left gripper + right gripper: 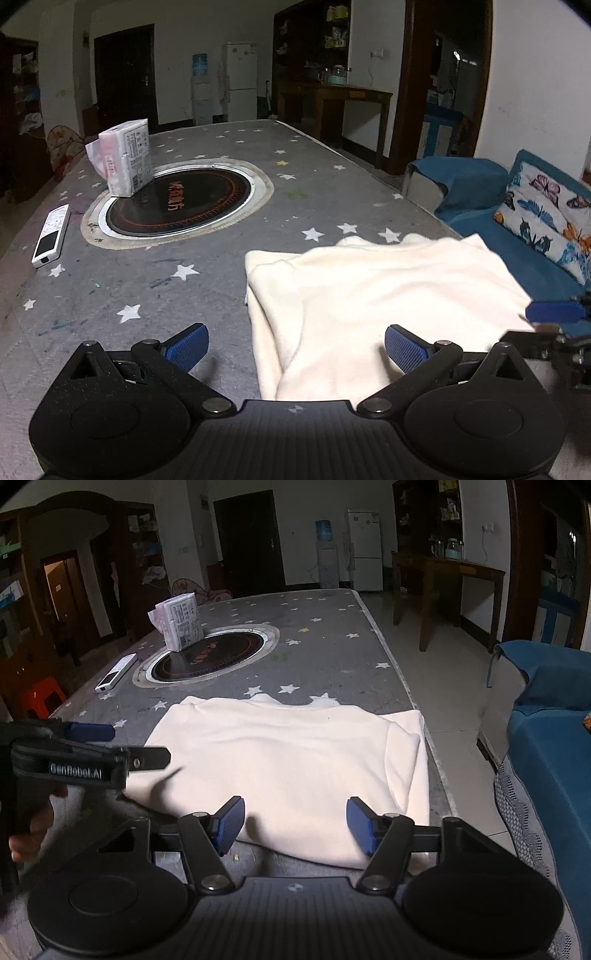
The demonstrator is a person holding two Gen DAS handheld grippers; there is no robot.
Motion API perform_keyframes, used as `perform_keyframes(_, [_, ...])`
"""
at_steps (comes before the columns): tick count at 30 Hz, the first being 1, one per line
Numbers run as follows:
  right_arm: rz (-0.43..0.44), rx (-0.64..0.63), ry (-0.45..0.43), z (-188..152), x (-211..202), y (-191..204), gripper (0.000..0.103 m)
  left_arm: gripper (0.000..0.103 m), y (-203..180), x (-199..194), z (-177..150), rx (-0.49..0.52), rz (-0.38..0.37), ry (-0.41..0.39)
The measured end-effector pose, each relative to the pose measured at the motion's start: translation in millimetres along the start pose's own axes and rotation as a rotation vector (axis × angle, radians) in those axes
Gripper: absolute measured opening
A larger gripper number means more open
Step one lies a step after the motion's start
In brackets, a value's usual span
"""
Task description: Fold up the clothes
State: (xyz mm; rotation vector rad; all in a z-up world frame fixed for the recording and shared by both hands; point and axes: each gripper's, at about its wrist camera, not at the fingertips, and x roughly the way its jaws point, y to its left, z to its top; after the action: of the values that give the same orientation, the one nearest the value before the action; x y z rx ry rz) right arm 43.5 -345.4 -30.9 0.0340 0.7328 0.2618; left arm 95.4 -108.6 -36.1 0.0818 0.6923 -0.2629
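The cream garment (288, 760) lies partly folded at the near edge of the star-patterned table (147, 288). Both the left gripper (295, 350) and the right gripper (295, 823) hover spread, empty, likely lining up the next fold.

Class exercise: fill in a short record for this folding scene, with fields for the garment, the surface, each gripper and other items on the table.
garment: cream garment, partly folded, lying flat
surface: grey star-print table
left gripper: open, over garment's near edge
right gripper: open, over garment's near edge
other items: tissue pack, white remote, round black hotplate
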Motion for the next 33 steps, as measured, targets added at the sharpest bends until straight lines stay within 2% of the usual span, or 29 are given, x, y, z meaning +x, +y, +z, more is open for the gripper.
perform_keyframes(6, [-0.008, -0.007, 0.021, -1, 10, 1, 0.062, 0.103, 0, 6, -6, 0.028, 0.007, 0.028])
perform_keyframes(18, [-0.031, -0.069, -0.013, 16, 12, 12, 0.062, 0.103, 12, 13, -8, -0.049, -0.038, 0.091])
perform_keyframes(21, [-0.03, -0.077, 0.006, 14, 18, 12, 0.062, 0.103, 14, 12, -8, -0.055, -0.044, 0.093])
perform_keyframes(25, [-0.026, -0.085, 0.027, 12, 23, 12, 0.062, 0.103, 9, 7, -7, -0.012, -0.03, 0.067])
perform_keyframes(33, [-0.034, -0.066, -0.011, 38, 32, -3, 0.063, 0.103, 8, 5, 8, -0.011, -0.045, 0.037])
